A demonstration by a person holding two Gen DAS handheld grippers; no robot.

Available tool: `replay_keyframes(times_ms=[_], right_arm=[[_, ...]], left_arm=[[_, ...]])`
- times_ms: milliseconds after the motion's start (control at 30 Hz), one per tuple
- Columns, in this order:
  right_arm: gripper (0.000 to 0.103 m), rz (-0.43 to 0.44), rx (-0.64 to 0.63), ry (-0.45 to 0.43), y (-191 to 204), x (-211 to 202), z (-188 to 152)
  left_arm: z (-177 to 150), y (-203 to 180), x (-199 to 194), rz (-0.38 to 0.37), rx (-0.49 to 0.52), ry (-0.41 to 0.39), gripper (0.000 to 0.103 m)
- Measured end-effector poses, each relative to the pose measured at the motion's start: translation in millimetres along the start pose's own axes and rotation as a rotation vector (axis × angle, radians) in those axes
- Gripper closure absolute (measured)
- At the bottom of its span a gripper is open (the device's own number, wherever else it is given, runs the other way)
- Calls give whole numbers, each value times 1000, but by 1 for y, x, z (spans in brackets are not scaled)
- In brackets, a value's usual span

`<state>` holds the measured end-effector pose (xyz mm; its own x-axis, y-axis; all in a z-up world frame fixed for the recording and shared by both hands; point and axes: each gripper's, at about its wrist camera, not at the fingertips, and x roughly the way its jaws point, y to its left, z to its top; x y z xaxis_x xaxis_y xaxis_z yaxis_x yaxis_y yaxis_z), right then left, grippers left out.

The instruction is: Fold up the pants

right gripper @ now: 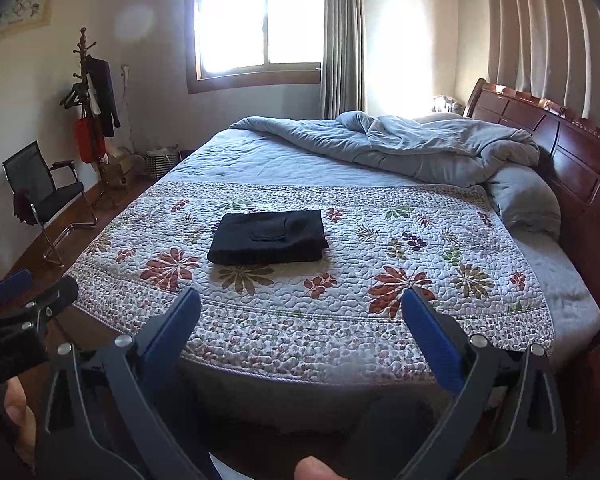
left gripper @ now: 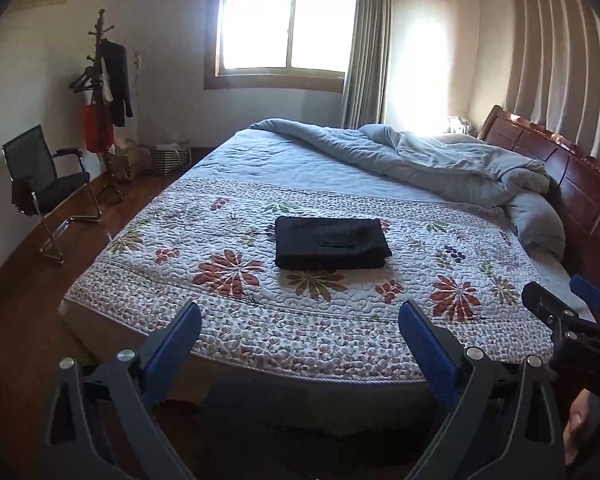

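Observation:
Black pants [left gripper: 332, 242] [right gripper: 269, 237] lie folded into a flat rectangle on the floral quilt [left gripper: 260, 312] [right gripper: 340, 320], near the bed's middle. My left gripper [left gripper: 300, 312] is held back over the foot of the bed, open, with nothing between its blue pads. My right gripper [right gripper: 300, 300] is likewise open and empty, well short of the pants. Each gripper shows at the edge of the other's view: the right gripper [left gripper: 560, 296] at the far right, the left gripper [right gripper: 32, 284] at the far left.
A rumpled grey duvet [left gripper: 440, 156] [right gripper: 400, 144] is piled by the wooden headboard [left gripper: 560, 164] [right gripper: 560, 140]. A black chair [left gripper: 48, 184] [right gripper: 44, 192] and a coat stand [left gripper: 104, 100] [right gripper: 92, 100] stand left of the bed on the wood floor. A window [left gripper: 288, 24] is behind.

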<state>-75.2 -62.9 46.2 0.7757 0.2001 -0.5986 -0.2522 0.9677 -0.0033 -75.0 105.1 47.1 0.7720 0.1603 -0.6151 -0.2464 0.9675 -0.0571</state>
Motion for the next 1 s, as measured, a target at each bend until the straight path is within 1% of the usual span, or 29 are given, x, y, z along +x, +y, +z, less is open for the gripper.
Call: replay_keyframes(times_ms=[67,200,533,1000], right_arm=[[3,2,2,9,-1,5,0],[3,8,2,15,0,10,2],[3,12,-11,25,1,22,9],[3,12,-24,37,3,35,11]], left_arm=[[1,-1,2,23,5,0,4],[2,-1,6,30,1,4,4],[9,1,13,20,-9,7,4],[13,2,22,30,-4,14,4]])
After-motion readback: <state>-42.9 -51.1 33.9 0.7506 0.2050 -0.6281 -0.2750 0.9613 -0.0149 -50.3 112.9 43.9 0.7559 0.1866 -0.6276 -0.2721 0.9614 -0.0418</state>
